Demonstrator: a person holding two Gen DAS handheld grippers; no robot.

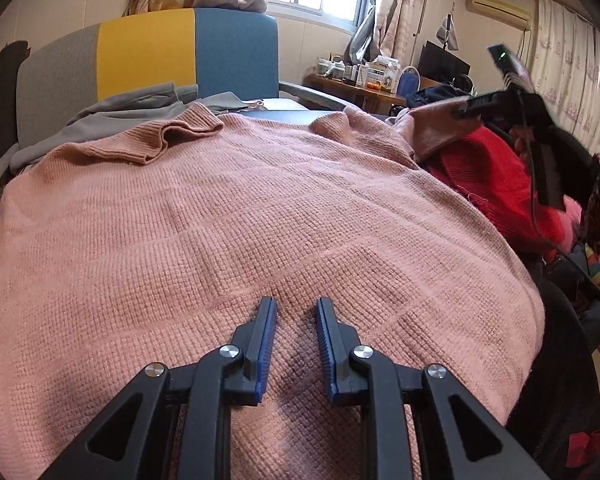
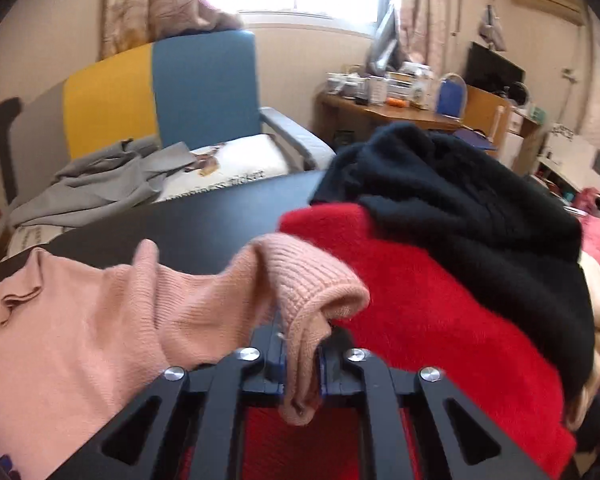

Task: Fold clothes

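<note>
A pink knit sweater (image 1: 236,216) lies spread flat on the dark table, its collar (image 1: 180,132) at the far side. My left gripper (image 1: 296,308) is open, its fingertips resting on the sweater's near part, holding nothing. My right gripper (image 2: 300,344) is shut on the ribbed cuff of the pink sleeve (image 2: 308,292), lifted above a red sweater (image 2: 420,304). In the left wrist view the right gripper (image 1: 500,104) shows at the far right, holding the sleeve up over the red sweater (image 1: 496,176).
A black sweater (image 2: 460,200) lies on the red one. Bare dark table (image 2: 188,216) lies behind the sleeve. A grey garment (image 2: 96,188) lies on the grey, yellow and blue chair (image 2: 204,92). A cluttered wooden desk (image 2: 400,112) stands at the back right.
</note>
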